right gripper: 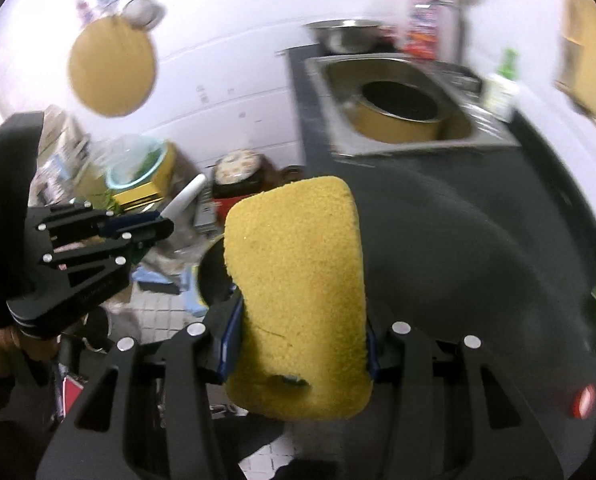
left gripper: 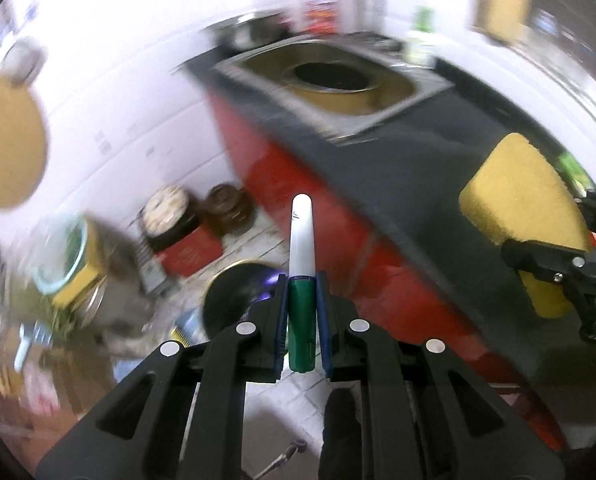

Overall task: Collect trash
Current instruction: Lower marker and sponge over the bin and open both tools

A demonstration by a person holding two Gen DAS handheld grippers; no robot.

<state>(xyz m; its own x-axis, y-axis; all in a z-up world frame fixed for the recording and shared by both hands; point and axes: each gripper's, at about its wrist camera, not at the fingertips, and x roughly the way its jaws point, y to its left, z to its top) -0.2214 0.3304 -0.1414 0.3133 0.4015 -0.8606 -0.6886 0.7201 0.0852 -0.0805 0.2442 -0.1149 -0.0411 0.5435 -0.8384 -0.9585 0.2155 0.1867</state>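
Because both pieces of trash have to travel together, I carry one in each hand: my left gripper [left gripper: 302,312] is clamped tight on the green barrel of a marker [left gripper: 301,276], its white cap pointing forward past the fingertips, and my right gripper [right gripper: 298,344] is squeezed onto a yellow sponge [right gripper: 298,288], the pads pressing its sides in low down so most of its body stands clear ahead of the fingers. Gripping the marker low on the barrel keeps it in line with the fingers, so it should drop cleanly when I let go. The sponge is soft, so I judge a firm pinch is what stops it slipping.

Both grippers point steeply down, the marker over the floor beside the red cabinet front [left gripper: 322,216], the sponge at the edge of the dark counter [right gripper: 478,248]. A round black opening [left gripper: 233,296] shows on the floor just behind the marker; it may be the bin, though blur keeps me from being sure. The sink [right gripper: 490,140] with a pot in it sits further back, well apart from both loads
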